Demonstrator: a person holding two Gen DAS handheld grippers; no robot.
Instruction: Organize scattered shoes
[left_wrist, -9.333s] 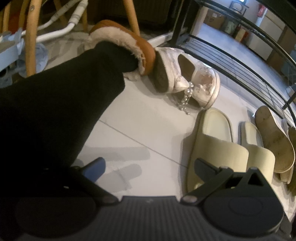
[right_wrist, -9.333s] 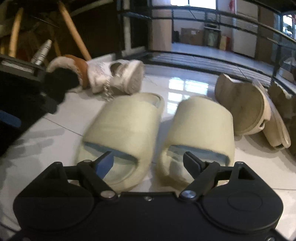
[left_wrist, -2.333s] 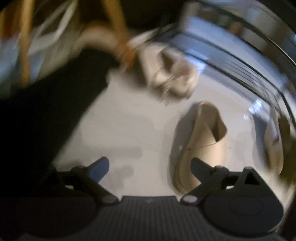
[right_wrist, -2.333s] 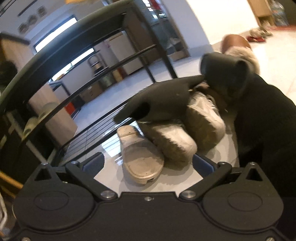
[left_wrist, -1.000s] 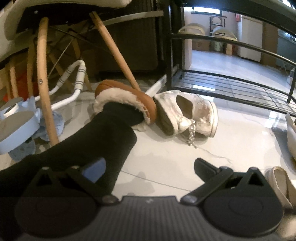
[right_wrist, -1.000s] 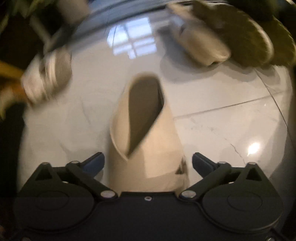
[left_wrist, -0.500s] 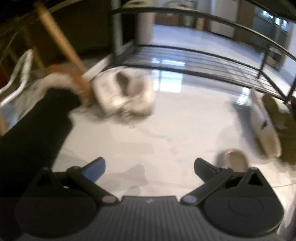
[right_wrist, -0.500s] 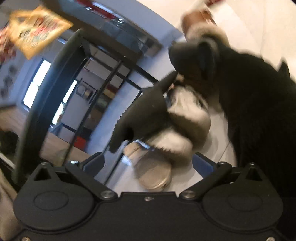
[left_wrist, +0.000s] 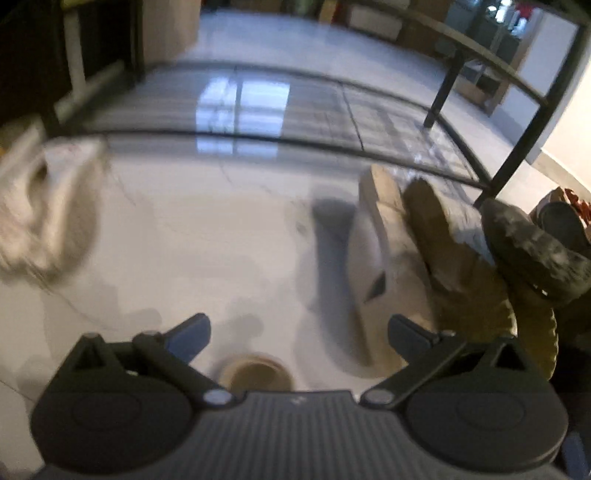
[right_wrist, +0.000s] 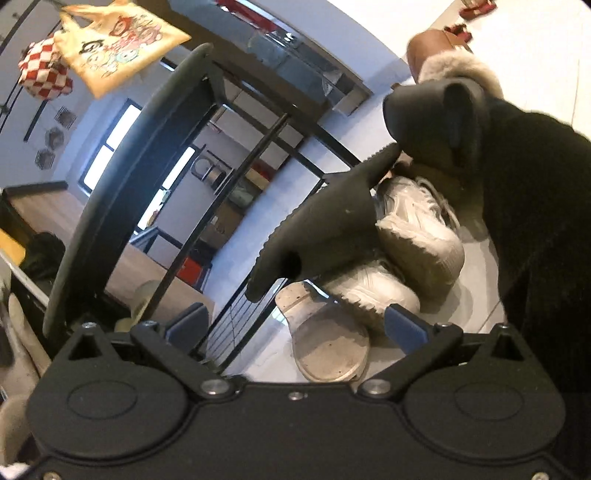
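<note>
Two grippers are spread wide and hold nothing. The left gripper (left_wrist: 297, 328) has the cream slipper (left_wrist: 384, 266) just right of its far fingertip, long axis running near to far, before the black rack (left_wrist: 461, 173). The right gripper (right_wrist: 293, 321) faces piled white sneakers (right_wrist: 413, 236), so the left seems nearer.

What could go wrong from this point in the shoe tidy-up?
The left tool and right tool are both open and hold nothing. The black slipper leans on the piled white sneakers; pulling one could topple the rest. The left view is blurred, so a reach for the cream slipper might miss.
</note>
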